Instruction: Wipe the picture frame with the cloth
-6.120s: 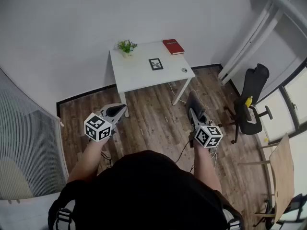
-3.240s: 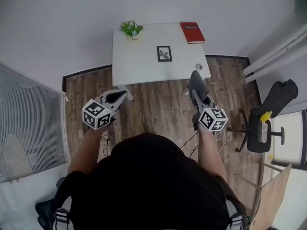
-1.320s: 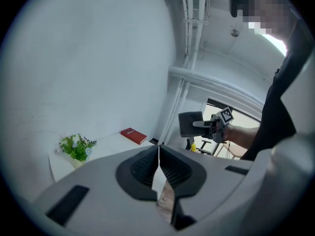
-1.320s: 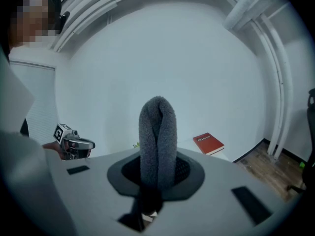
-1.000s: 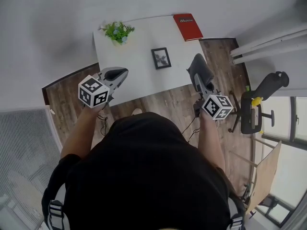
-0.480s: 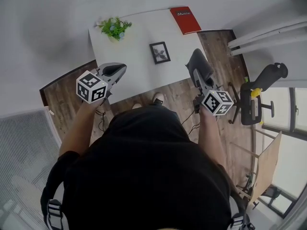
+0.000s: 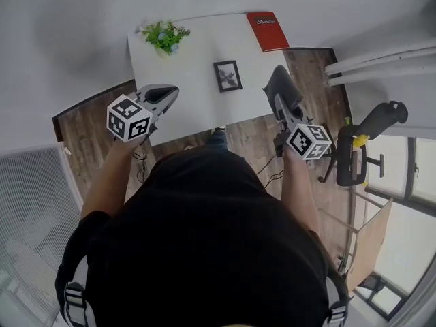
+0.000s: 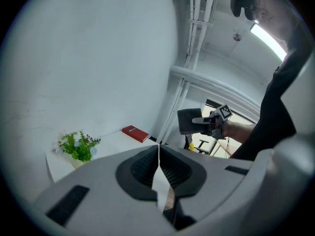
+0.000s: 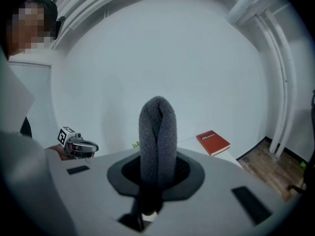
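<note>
A small black picture frame (image 7: pixel 227 75) lies flat near the middle of a white table (image 7: pixel 194 104). My right gripper (image 7: pixel 281 102) is shut on a folded grey cloth (image 9: pixel 157 141), which stands up between its jaws; the cloth (image 7: pixel 283 90) hangs over the table's right edge, to the right of the frame. My left gripper (image 7: pixel 165 95) is shut with nothing in it and hovers over the table's left part, left of the frame. In the left gripper view the jaws (image 8: pixel 159 168) meet along a thin line.
A red book (image 7: pixel 267 30) lies at the table's far right corner and a small potted plant (image 7: pixel 163 35) at its far left corner. A black office chair (image 7: pixel 361 152) stands on the wooden floor to the right. White pipes (image 7: pixel 381 56) run along the right wall.
The person has walked up to the table over the frames; in the last second the table shifted slightly nearer, and both grippers kept their pose with the cloth still held.
</note>
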Tool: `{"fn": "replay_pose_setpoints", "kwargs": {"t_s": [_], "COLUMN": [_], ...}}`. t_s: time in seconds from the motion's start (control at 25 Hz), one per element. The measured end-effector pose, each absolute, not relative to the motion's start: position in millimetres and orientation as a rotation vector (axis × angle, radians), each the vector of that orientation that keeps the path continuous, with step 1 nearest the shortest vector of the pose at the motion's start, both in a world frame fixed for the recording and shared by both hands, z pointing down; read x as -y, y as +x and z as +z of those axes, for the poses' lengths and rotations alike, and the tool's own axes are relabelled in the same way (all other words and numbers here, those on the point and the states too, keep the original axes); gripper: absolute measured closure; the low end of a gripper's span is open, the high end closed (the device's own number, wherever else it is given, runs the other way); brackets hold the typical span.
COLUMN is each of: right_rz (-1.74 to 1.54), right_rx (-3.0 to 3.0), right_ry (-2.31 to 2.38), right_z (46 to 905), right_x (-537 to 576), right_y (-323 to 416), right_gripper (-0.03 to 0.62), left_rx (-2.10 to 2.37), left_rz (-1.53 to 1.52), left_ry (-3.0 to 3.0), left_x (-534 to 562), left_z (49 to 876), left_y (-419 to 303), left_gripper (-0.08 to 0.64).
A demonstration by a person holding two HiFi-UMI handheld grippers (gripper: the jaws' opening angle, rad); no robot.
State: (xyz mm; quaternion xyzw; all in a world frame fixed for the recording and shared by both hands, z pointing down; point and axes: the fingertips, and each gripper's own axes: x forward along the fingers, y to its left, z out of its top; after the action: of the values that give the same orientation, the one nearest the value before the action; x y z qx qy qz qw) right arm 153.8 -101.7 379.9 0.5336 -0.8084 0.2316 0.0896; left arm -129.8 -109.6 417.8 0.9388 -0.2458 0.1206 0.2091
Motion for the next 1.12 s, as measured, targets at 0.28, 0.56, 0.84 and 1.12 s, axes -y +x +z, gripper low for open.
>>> {"fn": "replay_pose_setpoints", "kwargs": {"t_s": [0.28,0.56,0.84,1.12], "right_rz": [0.734,0.777,0.786,0.802], "right_rx": [2.449,2.471,2.479,2.468], "right_ry": [1.496,1.392,1.296,1.197], "right_z": [402,422,433,451], "right_x": [141,195,240,270], "right_y": [153,159,162,160], "right_gripper": [0.546,0.546,0.546,0.546], "left_rx": [0.745,0.810,0.840,0.873], "left_rz": [0.366,0.379,0.378,0.372], "left_ry": [2.560,2.510,2.477,2.428], "left_x": [121,151,174,196], "left_z": [431,438,447,463], "left_y": [-127,-114,-94,-81], "left_gripper": [0.548,0.548,0.548,0.548]}}
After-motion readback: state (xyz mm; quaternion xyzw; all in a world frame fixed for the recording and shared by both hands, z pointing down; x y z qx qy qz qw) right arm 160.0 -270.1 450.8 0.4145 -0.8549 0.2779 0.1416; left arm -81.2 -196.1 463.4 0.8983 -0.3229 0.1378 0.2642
